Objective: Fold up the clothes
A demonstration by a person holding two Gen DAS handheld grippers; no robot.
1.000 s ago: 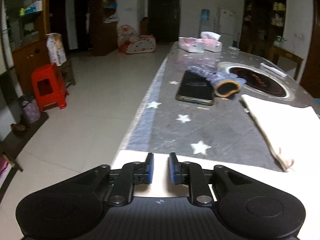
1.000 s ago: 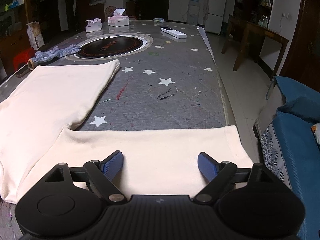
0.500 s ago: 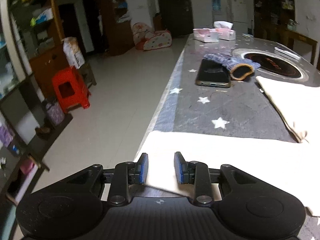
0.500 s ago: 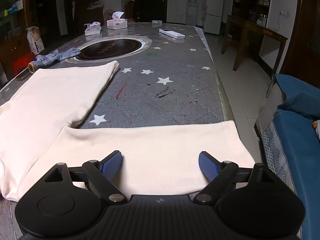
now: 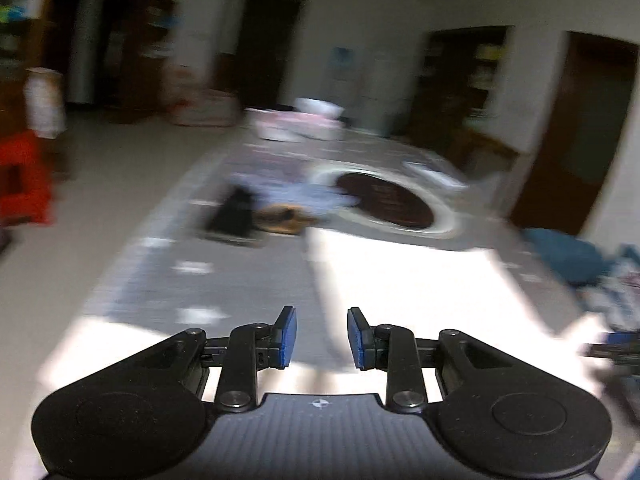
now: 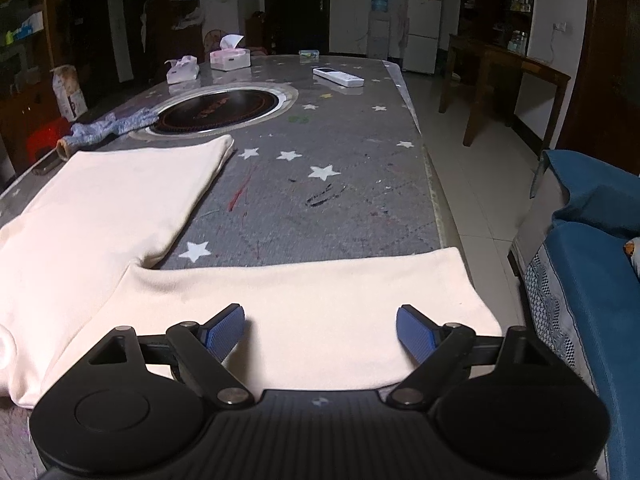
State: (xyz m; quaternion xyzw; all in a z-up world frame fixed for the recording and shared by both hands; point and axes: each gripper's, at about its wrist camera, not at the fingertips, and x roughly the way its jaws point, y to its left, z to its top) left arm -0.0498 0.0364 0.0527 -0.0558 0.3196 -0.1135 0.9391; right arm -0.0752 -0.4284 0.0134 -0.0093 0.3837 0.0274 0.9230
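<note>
Cream garment (image 6: 132, 216) spread flat on the star-patterned grey table (image 6: 340, 200), body toward the left and reaching the far round cooktop (image 6: 218, 110), one sleeve (image 6: 320, 304) stretched right along the near edge to the table's right side. Right gripper (image 6: 320, 334) poised low above that sleeve, jaws spread wide, blue pads (image 6: 224, 330) holding nothing. Left gripper (image 5: 322, 338) over the near left part of the same cloth (image 5: 400, 280), jaws parted with a moderate gap, nothing between them; left wrist view heavily blurred. Grey knitted glove (image 6: 104, 130) lying left of the cooktop. Tissue boxes (image 6: 230, 58) and a white remote (image 6: 338, 77) at the far end. Blue sofa (image 6: 592, 264) beside the table on the right.
</note>
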